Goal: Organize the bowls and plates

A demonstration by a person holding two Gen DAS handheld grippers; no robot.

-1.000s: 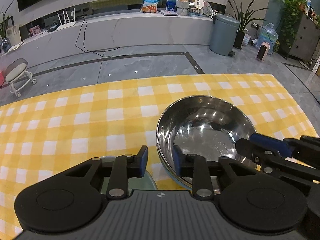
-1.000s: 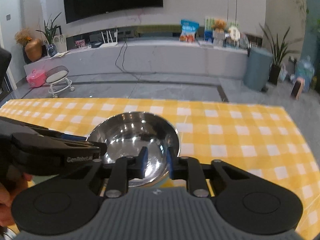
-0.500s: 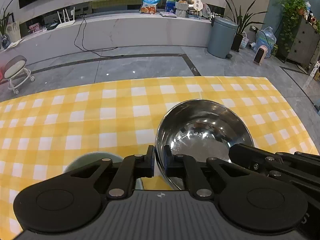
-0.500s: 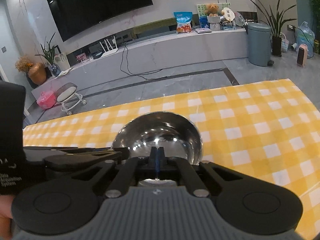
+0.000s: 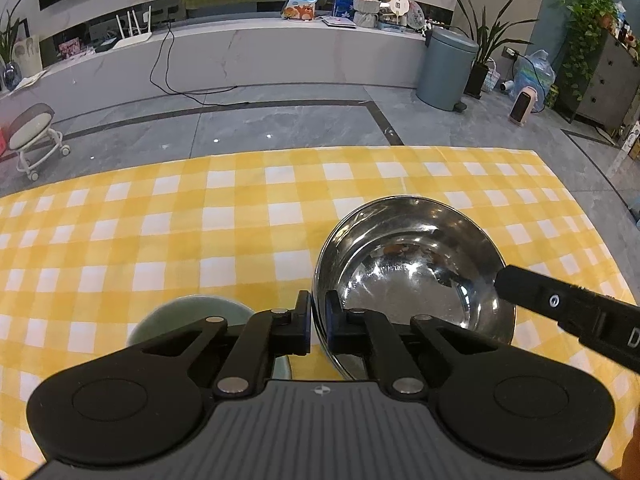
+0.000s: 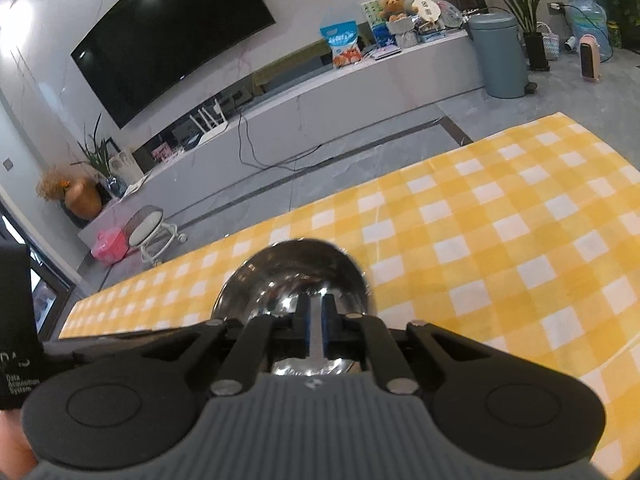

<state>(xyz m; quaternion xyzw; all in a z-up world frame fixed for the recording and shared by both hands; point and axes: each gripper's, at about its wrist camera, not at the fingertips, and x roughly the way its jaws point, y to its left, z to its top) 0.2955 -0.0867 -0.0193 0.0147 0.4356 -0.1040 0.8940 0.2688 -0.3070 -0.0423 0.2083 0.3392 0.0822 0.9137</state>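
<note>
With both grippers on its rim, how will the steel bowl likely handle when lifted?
The steel bowl looks thin and stiff, probably light. Its polished rim may slip between the left gripper pads. The right gripper's jaws are opening, so it could tilt.

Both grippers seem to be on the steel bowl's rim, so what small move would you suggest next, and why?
Probably lift the steel bowl slightly and level. The left gripper pinches its near rim; the right gripper, jaws opening a little, has rim between its pads. The green bowl sits just beside it, so rise before moving sideways.

A shiny silver steel bowl (image 5: 412, 264) and a pale green ceramic bowl (image 5: 176, 316) sat on a yellow-and-white checked tablecloth (image 5: 160, 224).
</note>
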